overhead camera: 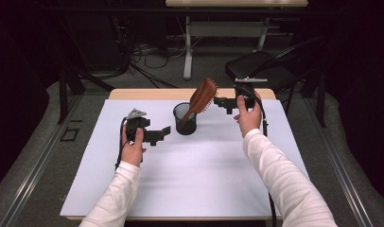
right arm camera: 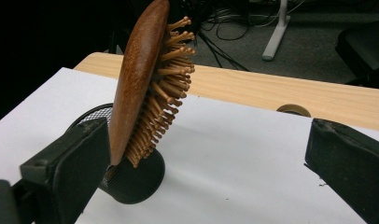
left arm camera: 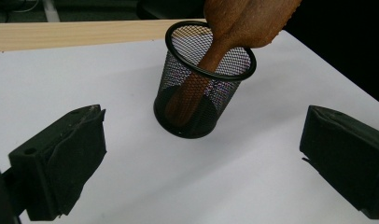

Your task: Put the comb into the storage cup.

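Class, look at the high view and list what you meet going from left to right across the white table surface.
Left gripper → black mesh cup → wooden hairbrush, its handle standing in the cup → right gripper.

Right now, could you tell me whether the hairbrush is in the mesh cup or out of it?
In: the hairbrush stands handle-down inside the mesh cup, leaning on its rim, head sticking out above.
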Demonstrator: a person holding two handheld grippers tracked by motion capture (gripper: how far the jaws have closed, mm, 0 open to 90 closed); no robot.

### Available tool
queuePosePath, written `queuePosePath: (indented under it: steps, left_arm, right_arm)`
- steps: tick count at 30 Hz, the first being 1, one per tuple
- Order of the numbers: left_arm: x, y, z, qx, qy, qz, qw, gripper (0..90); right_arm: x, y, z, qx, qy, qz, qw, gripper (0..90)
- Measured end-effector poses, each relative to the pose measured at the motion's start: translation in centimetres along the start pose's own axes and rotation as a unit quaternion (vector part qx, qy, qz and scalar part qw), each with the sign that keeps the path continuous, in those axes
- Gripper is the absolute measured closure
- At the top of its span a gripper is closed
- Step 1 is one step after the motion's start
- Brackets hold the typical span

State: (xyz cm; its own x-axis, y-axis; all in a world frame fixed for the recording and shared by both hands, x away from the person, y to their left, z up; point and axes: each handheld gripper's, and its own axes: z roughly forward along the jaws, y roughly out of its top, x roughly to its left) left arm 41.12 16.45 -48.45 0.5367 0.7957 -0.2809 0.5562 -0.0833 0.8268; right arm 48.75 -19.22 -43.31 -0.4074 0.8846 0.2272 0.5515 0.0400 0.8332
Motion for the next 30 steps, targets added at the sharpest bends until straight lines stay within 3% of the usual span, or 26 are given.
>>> queuePosePath:
  steps: [13,21,30]
  left_arm:
    - [0.3,0.3,-1.0,-0.009,0.002,-0.004,1.0000,0.4]
    - [0.7,0.5,-1.3,-0.003,-0.006,-0.006,1.0000,0.4]
    - [1.0,0.4,-1.1,0.017,-0.023,-0.011,0.9995,0.4]
  right_arm:
    - [0.1,-1.2,-2.0,-0.007,0.014,0.007,0.9999,0.0]
    - [0.3,-1.7,-3.1,-0.008,0.025,-0.005,0.9996,0.0]
    - [0.9,-3.1,-3.5,0.012,0.026,-0.024,0.9993,0.0]
